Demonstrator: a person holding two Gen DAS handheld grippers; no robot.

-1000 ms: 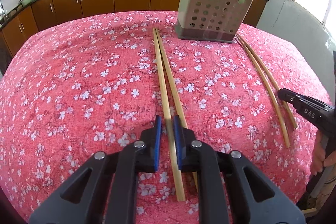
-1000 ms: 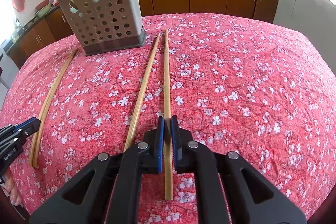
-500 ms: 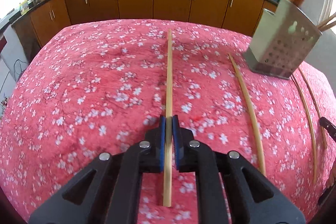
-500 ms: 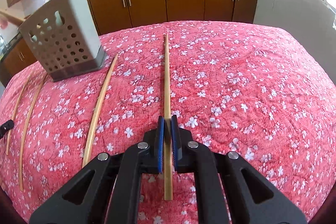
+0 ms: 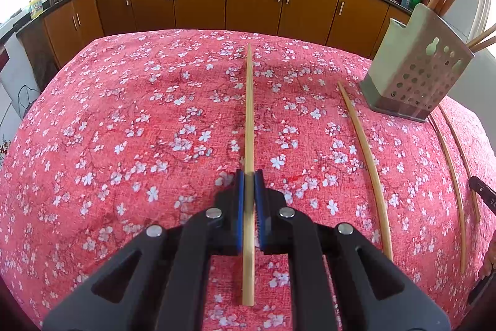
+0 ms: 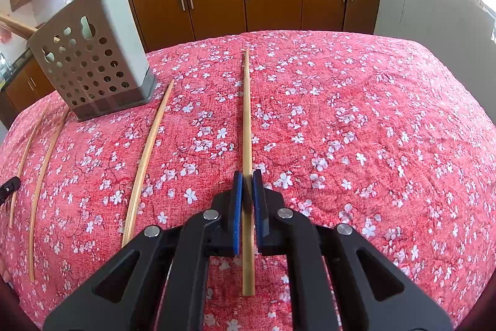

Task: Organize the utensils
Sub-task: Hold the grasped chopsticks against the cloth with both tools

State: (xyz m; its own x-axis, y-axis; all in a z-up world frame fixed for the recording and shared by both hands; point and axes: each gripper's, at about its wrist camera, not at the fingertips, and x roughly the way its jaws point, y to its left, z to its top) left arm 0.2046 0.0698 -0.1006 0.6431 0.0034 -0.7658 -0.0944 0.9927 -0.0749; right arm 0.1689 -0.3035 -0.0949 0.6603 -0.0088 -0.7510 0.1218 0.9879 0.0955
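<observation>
My left gripper (image 5: 249, 176) is shut on a long bamboo chopstick (image 5: 249, 114) that points forward over the red flowered tablecloth (image 5: 124, 145). My right gripper (image 6: 247, 176) is shut on another bamboo chopstick (image 6: 246, 114) the same way. A grey perforated utensil holder (image 5: 415, 70) with chopsticks standing in it is at the right in the left wrist view and at the left in the right wrist view (image 6: 90, 61). Loose chopsticks lie on the cloth beside it: one (image 5: 365, 163) near the holder and two more (image 5: 449, 176) further out. They also show in the right wrist view (image 6: 148, 151).
Brown kitchen cabinets (image 5: 248, 2) with a dark counter, woks and jars stand behind the table. A white wall (image 6: 427, 5) and a window are at the right. The other gripper's tip shows at the right edge (image 5: 483, 194) in the left wrist view.
Each gripper has closed on one chopstick and lifted it, swinging away from the holder. The left now faces the cabinets, with the holder shifted to the right of its view.
</observation>
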